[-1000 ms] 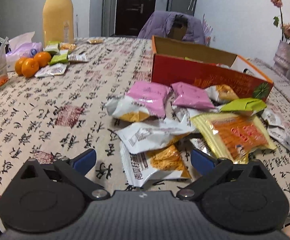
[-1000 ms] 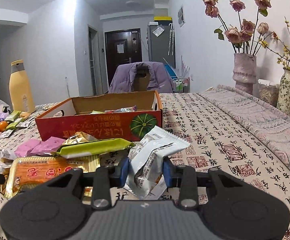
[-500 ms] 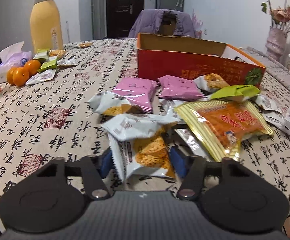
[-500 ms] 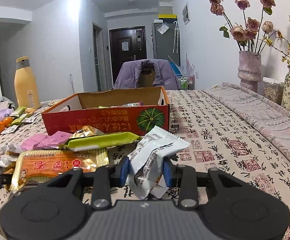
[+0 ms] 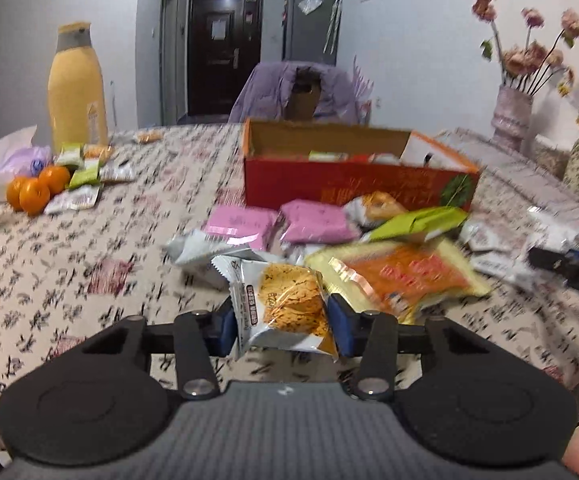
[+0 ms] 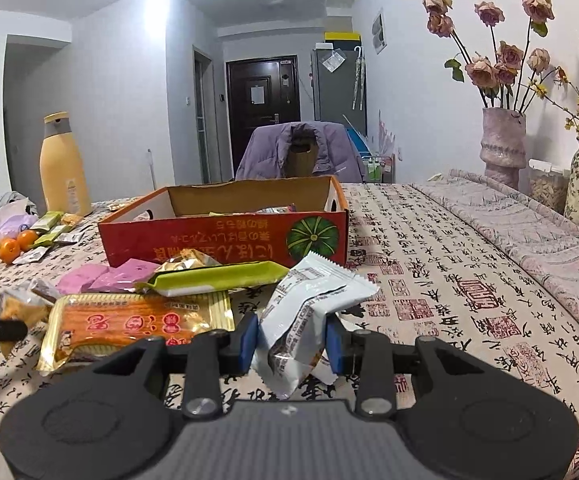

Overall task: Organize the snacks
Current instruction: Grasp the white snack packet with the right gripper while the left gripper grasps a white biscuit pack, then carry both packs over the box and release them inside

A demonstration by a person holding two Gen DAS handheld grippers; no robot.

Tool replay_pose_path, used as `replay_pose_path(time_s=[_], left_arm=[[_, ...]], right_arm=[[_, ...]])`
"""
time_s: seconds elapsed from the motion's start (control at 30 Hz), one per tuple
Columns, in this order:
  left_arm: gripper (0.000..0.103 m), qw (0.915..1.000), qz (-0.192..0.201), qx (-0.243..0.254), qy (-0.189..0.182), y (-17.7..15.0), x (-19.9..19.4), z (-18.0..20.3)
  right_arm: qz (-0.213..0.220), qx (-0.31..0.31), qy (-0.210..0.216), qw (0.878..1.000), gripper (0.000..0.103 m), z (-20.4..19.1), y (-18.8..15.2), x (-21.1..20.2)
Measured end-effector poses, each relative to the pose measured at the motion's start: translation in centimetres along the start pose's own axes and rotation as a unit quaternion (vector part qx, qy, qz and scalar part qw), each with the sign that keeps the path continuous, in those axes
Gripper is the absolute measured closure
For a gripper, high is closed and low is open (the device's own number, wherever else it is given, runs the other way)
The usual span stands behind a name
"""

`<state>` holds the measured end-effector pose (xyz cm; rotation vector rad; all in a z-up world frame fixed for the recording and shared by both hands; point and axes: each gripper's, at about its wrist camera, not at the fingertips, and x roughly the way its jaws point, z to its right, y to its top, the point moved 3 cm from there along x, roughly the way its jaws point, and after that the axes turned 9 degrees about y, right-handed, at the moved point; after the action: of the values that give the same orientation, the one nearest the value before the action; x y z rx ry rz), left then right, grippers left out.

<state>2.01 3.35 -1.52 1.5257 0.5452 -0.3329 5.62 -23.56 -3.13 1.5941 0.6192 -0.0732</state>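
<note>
Left wrist view: left gripper, jaws just closing, now clamps the biscuit packet, raised off the tablecloth. Right gripper grips a white packet. Both are ready for the red box.

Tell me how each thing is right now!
left gripper: jaws just closed, gripping cracker packet, lifted
right gripper: shut on white packet
red box: open, snacks inside
orange packet: flat on table
yellow bottle: upright, capped
</note>
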Motion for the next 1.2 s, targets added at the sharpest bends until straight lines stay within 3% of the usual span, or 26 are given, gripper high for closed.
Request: replay_pose_path(time_s=[0.3,0.63,0.9,1.2], left_arm=[[0.056,0.998,0.06,0.009,-0.015,4.1,-1.2,1.7],[0.056,0.994,0.107,-0.004,-0.022,10.2,2.2,3.5],[0.055,0.9942,0.105,-0.019,-0.014,14.8,7.2,4.4],[0.055,0.9948,0.094,-0.039,-0.004,18.6,13.3,4.7]], right_arm=[[0.017,-0.014,0.012,1.0,0.069,-0.7,1.6,0.5],[0.041,-0.03,0.018,0.999,0.069,-0.3,5.7,4.2],[0.052,-0.047,0.02,0.997,0.069,0.2,10.6,9.3],[0.037,-0.035,0.024,0.998,0.069,1.1,14.4,15.5]])
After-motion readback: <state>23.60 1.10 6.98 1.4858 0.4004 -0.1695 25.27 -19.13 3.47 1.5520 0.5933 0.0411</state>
